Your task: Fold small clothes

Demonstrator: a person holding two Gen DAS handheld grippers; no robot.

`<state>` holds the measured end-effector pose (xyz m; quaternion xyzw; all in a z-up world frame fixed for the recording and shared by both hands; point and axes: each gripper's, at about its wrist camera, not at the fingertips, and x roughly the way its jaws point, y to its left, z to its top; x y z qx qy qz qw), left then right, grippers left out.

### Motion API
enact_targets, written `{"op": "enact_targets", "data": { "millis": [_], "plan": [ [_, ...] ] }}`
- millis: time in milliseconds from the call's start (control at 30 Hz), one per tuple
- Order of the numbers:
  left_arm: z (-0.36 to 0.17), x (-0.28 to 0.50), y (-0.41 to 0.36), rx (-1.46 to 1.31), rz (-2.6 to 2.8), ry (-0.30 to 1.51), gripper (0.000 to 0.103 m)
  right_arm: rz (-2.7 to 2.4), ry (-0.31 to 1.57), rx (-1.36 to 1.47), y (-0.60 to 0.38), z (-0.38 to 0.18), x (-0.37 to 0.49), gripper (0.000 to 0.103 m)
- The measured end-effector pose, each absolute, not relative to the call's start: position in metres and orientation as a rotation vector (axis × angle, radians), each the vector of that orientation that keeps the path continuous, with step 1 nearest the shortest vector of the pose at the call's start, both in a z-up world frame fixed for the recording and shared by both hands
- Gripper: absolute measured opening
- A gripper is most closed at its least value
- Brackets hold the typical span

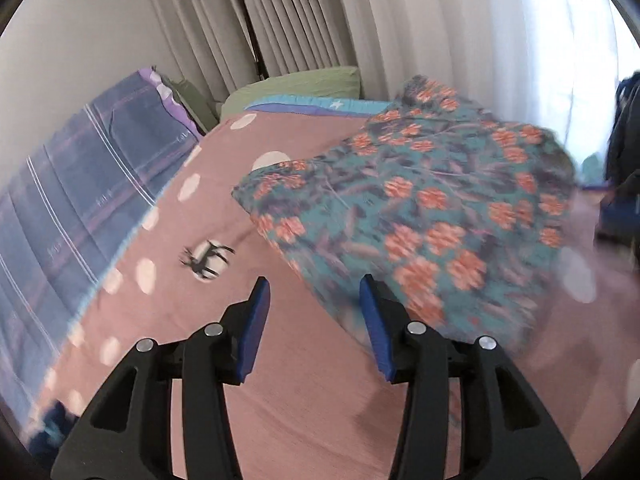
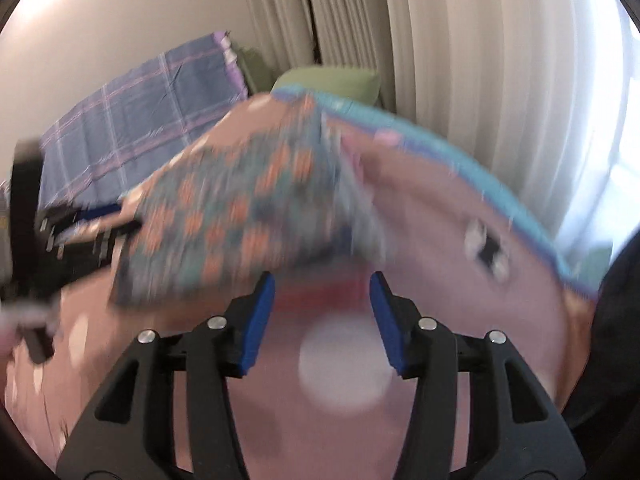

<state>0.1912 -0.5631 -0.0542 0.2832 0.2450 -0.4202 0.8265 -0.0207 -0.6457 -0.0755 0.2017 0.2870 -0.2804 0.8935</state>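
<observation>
A small teal garment with orange flowers (image 1: 420,208) lies on the pink dotted bedsheet (image 1: 248,360), to the right of and beyond my left gripper (image 1: 314,288), which is open and empty just above the sheet near the garment's front edge. In the blurred right wrist view the same garment (image 2: 240,216) lies up and left of my right gripper (image 2: 322,284), which is open and empty over the sheet (image 2: 440,208).
A blue plaid blanket (image 1: 80,200) lies along the left of the bed. A green pillow (image 1: 296,86) sits at the head, under pale curtains (image 1: 400,20). A dark object (image 1: 624,152) stands at the right edge. A dark shape (image 2: 48,216) shows at left in the right view.
</observation>
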Motion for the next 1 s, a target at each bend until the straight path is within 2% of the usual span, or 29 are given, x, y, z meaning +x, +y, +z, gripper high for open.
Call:
{"op": "enact_targets", "data": {
  "millis": [100,133,200,300,467,567,1000],
  "plan": [
    [-0.050,0.181,-0.545,0.490,-0.933,0.562,0.049,-0.577,0.609,0.399,-0.613,-0.093,-0.037,0.061],
    [-0.049,0.174,-0.534,0.452,-0.948,0.580,0.052,-0.584,0.615,0.386,-0.599,-0.095,-0.044,0.064],
    [-0.046,0.160,-0.522,0.409,-0.963,0.580,0.057,-0.611,0.607,0.365,-0.584,-0.094,-0.054,0.080],
    [-0.032,0.129,-0.494,0.342,-0.955,0.515,0.070,-0.642,0.546,0.329,-0.552,-0.074,-0.068,0.090],
    [-0.009,0.088,-0.448,0.230,-0.935,0.462,0.091,-0.622,0.476,0.309,-0.525,-0.038,-0.081,0.094],
    [0.001,0.069,-0.423,0.197,-0.909,0.436,0.098,-0.629,0.444,0.276,-0.511,-0.018,-0.087,0.097],
    [0.028,-0.019,-0.363,0.198,-0.943,0.344,0.101,-0.611,0.397,0.237,-0.442,0.019,-0.124,0.099]
  ]
}}
